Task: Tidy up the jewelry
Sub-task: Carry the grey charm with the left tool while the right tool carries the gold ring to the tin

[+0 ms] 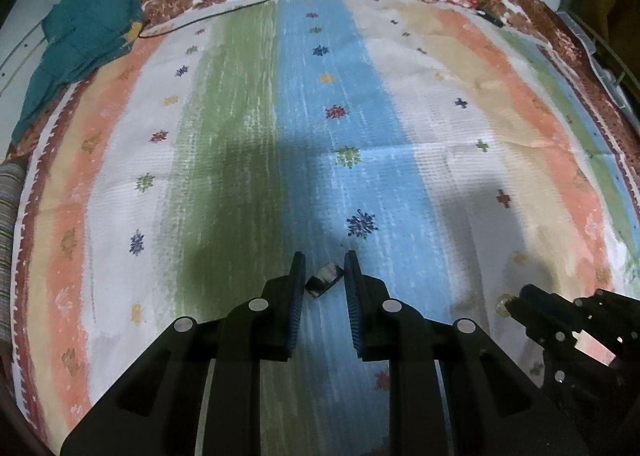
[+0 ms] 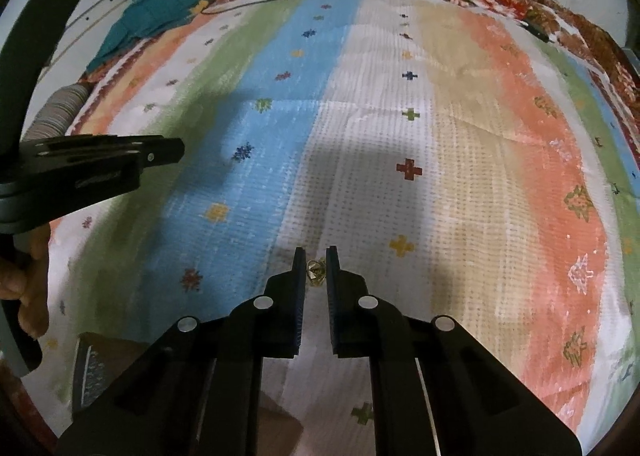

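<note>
In the left wrist view, my left gripper (image 1: pixel 323 261) is open, its blue-padded fingers on either side of a small dark shiny box-like piece (image 1: pixel 324 279) lying on the striped cloth (image 1: pixel 248 128). The right gripper (image 1: pixel 516 302) enters at lower right, next to a small gold piece (image 1: pixel 503 302). In the right wrist view, my right gripper (image 2: pixel 316 256) is open, with a small gold jewelry piece (image 2: pixel 315 273) on the cloth between its fingers, not clamped. The left gripper (image 2: pixel 172 152) shows at the left edge.
A teal cloth (image 1: pixel 88 28) lies at the far left corner of the bed. Thin cables (image 1: pixel 240 4) run along the floral far border. A dark patterned box (image 2: pixel 90 370) sits at lower left in the right wrist view. A person's hand (image 2: pixel 28 288) holds the left gripper.
</note>
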The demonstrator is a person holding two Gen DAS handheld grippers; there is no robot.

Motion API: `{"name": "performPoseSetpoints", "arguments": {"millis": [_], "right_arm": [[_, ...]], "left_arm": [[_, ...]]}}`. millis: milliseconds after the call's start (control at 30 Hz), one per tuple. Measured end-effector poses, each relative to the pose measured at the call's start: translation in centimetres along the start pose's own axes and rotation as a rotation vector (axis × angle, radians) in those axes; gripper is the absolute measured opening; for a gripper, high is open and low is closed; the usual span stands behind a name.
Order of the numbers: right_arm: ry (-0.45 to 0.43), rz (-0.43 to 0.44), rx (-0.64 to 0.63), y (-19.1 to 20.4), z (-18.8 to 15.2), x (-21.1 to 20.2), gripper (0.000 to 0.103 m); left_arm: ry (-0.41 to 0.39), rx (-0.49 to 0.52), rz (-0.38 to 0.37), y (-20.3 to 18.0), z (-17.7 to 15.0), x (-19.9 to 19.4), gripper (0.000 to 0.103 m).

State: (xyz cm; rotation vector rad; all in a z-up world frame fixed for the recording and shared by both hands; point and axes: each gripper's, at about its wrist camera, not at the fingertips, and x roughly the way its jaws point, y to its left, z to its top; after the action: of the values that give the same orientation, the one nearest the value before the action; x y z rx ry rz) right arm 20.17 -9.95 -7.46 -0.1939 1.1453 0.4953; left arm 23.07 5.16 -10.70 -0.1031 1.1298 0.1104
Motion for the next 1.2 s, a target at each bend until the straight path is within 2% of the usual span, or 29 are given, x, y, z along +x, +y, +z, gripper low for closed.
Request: {"name": "performPoseSetpoints", "arguments": {"millis": [433, 900, 1200], "right_arm": [[-0.081, 0.001, 0.004, 0.9, -0.9, -3.6, 0.011], [-0.177, -0.026, -0.039, 2.1, -1.7, -7.0, 0.011], [-0.239, 0.006, -0.041, 2.7, -2.5, -9.5, 0.011]], "left_arm": [[-0.088, 0.008, -0.068, -1.1, -2.0, -5.3, 0.019], [-0.205, 0.032, -0.059, -2.2, -4.0, -9.9, 0.019], [-0.260, 0.058, -0.083, -3.4, -5.7, -12.9, 0.019]]}}
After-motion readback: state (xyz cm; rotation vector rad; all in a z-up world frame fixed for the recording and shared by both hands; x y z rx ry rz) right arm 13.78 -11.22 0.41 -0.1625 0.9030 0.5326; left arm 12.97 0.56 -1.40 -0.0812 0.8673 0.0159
